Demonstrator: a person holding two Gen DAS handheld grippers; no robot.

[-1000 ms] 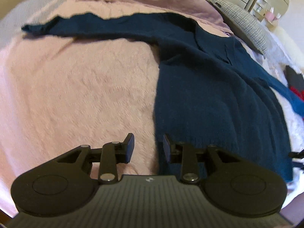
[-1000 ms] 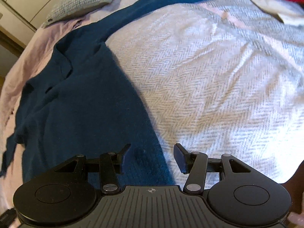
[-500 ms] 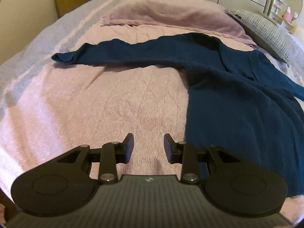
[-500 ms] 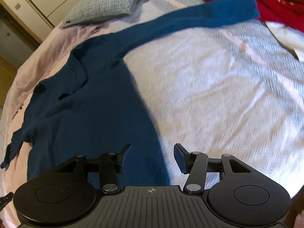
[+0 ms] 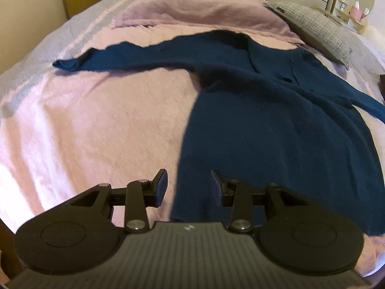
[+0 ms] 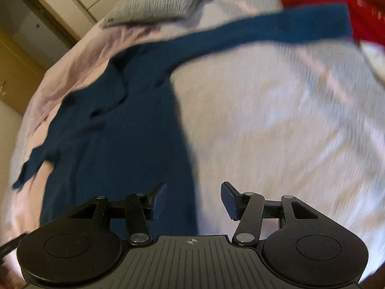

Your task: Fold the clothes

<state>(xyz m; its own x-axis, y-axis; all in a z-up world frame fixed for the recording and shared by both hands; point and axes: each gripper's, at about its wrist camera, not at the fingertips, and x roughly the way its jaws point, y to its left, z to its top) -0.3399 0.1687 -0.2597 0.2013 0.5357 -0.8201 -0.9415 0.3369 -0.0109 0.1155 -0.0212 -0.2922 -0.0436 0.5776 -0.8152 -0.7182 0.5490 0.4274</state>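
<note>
Across the pink bedspread (image 5: 96, 125) in my left view, the dark blue sweater (image 5: 276, 132) lies spread flat, filling the right half of the frame with one sleeve (image 5: 125, 57) stretched toward the upper left. At the bottom centre my left gripper (image 5: 188, 187) hangs above the sweater's lower left edge, its jaws opening and gripping nothing. My right gripper (image 6: 193, 198), bottom centre of its blurred view, is likewise opening and empty over the sweater's right edge, whose other sleeve (image 6: 276, 30) runs to the upper right toward a red garment (image 6: 361, 7).
</note>
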